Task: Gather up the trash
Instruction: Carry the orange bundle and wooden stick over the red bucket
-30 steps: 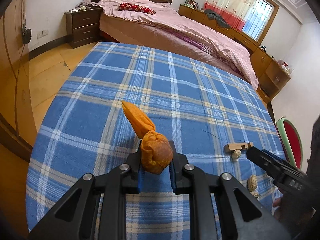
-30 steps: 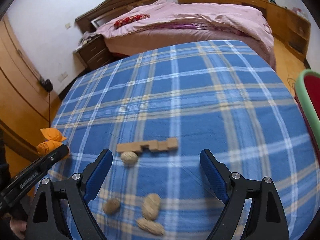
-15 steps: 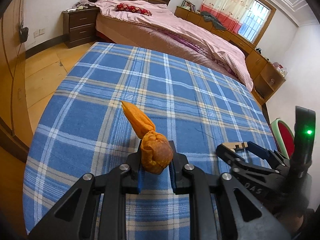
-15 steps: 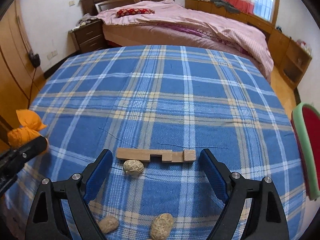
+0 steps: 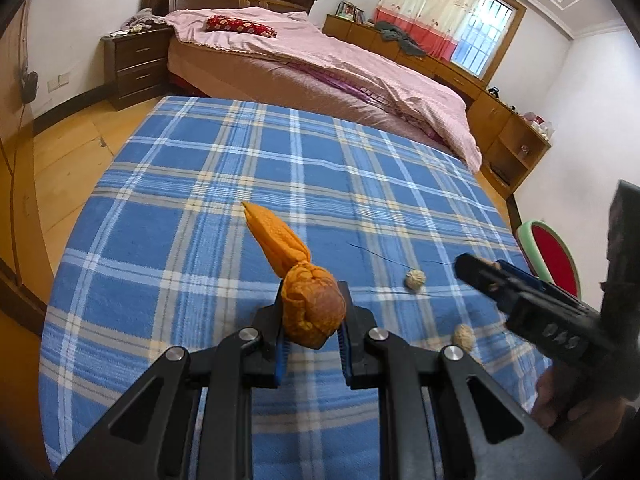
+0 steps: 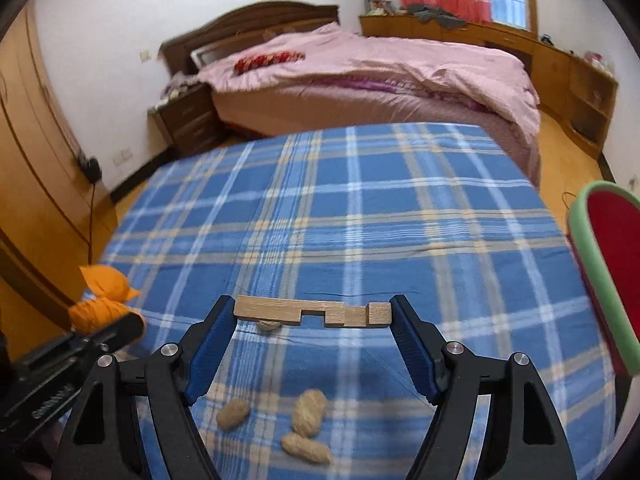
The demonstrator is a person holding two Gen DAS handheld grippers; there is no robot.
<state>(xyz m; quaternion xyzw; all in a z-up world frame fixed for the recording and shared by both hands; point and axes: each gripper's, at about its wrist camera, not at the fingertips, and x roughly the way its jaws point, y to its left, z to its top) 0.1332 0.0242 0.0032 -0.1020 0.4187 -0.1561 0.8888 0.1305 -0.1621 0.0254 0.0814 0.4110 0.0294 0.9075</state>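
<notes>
My left gripper (image 5: 312, 332) is shut on an orange peel (image 5: 308, 304) and holds it above the blue plaid table (image 5: 240, 184). The peel also shows at the left of the right wrist view (image 6: 100, 304). My right gripper (image 6: 312, 316) is shut lengthwise on a notched wooden stick (image 6: 312, 314) and holds it just above the table. Peanut shells (image 6: 308, 412) lie on the cloth below it, and a round shell (image 6: 268, 325) sits under the stick. In the left wrist view the right gripper (image 5: 472, 270) comes in from the right, past two shells (image 5: 415, 280).
A red chair with a green rim (image 6: 608, 280) stands at the table's right edge. A pink-covered bed (image 5: 320, 60) lies beyond the table's far edge. A wooden wardrobe (image 6: 28, 160) stands on the left.
My right gripper has closed on the wooden stick and lifted it off the cloth. My left gripper still holds the orange peel, almost unmoved.
</notes>
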